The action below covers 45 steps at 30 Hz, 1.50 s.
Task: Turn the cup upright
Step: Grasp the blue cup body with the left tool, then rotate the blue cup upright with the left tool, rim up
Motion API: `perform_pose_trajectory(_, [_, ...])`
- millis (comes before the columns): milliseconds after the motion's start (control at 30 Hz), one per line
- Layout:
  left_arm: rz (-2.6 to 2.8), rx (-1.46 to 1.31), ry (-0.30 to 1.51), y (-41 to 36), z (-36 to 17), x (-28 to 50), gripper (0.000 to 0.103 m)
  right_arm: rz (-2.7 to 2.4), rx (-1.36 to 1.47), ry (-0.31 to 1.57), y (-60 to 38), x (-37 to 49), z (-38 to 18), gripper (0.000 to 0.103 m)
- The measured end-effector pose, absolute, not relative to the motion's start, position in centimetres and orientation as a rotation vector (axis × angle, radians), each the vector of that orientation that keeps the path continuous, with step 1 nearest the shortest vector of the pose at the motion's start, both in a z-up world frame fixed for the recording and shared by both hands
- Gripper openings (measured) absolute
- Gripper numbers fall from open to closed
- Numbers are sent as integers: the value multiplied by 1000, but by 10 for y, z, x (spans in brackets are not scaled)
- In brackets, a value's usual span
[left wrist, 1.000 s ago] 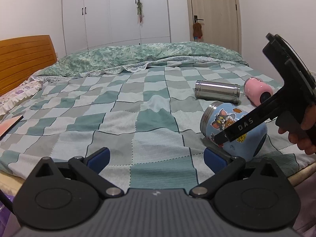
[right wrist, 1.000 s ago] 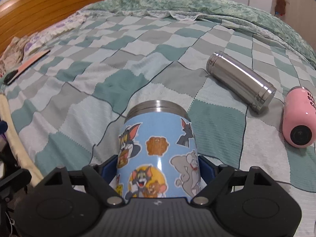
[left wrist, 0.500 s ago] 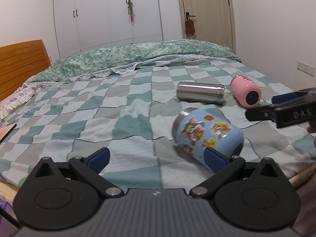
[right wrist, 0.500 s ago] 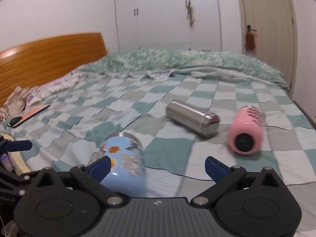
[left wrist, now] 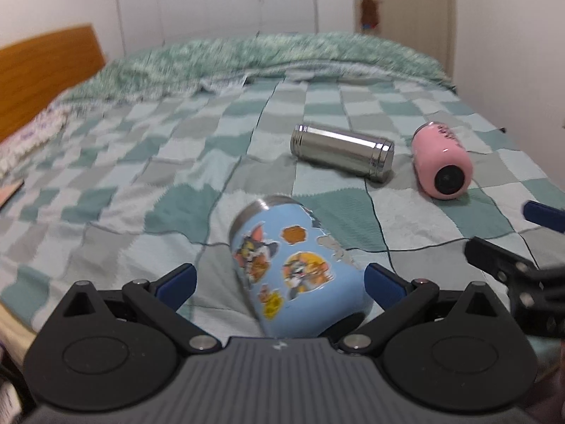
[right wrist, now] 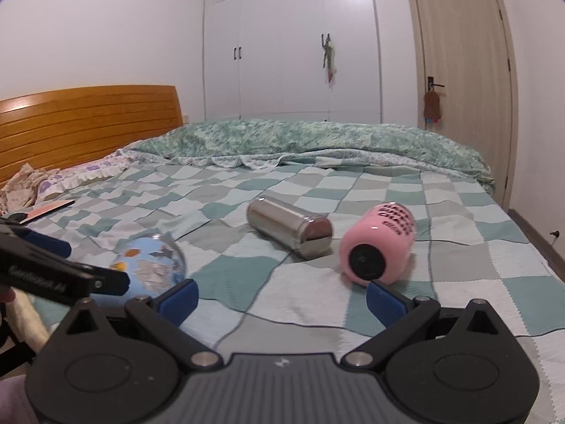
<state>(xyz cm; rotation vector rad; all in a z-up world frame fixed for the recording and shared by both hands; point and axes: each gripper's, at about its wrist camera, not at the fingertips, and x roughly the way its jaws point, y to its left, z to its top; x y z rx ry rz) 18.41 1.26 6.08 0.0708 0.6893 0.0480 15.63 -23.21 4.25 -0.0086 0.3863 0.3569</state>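
Note:
A light blue cartoon-sticker cup (left wrist: 296,265) lies on its side on the checked bedspread, its steel rim pointing away. My left gripper (left wrist: 280,279) is open, and the cup's base end lies between its blue pads without touching them. The cup also shows in the right wrist view (right wrist: 152,265), at the left, partly behind the left gripper's finger. My right gripper (right wrist: 280,296) is open and empty, off to the cup's right, facing the steel and pink bottles.
A steel bottle (left wrist: 342,150) (right wrist: 289,226) and a pink bottle (left wrist: 441,159) (right wrist: 378,243) lie on their sides farther back on the bed. A wooden headboard (right wrist: 88,123) stands at the left. The bed's near edge (left wrist: 14,321) is close below the cup.
My right gripper has let go of the blue cup and drawn back to the right. My left gripper has moved right and closer, so the cup now lies between its open fingers.

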Motion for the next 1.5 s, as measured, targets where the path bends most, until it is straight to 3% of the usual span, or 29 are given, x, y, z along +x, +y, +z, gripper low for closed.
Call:
perform_pose_trajectory(533, [152, -20, 881, 2, 44, 251, 103, 331, -32, 399, -242, 181, 29, 102])
perform_pose_trajectory(600, [167, -9, 888, 4, 38, 252, 93, 335, -37, 400, -238, 183, 29, 102])
perform_pose_trajectory(667, [130, -6, 876, 7, 38, 250, 92, 340, -39, 400, -236, 183, 29, 102])
perform_pose_trajectory(1067, [-280, 317, 971, 27, 51, 236, 89, 342, -47, 416, -228, 179, 30, 102])
perform_pose_trajectory(1267, [-308, 320, 964, 32, 43, 233, 89, 337, -55, 420, -217, 174, 28, 102])
perform_pose_trajectory(1433, [-289, 329, 958, 31, 48, 234, 92, 335, -64, 417, -212, 170, 30, 102])
perform_pose_trajectory(1500, [-248, 334, 925, 31, 53, 236, 103, 338, -61, 411, -213, 169, 31, 102])
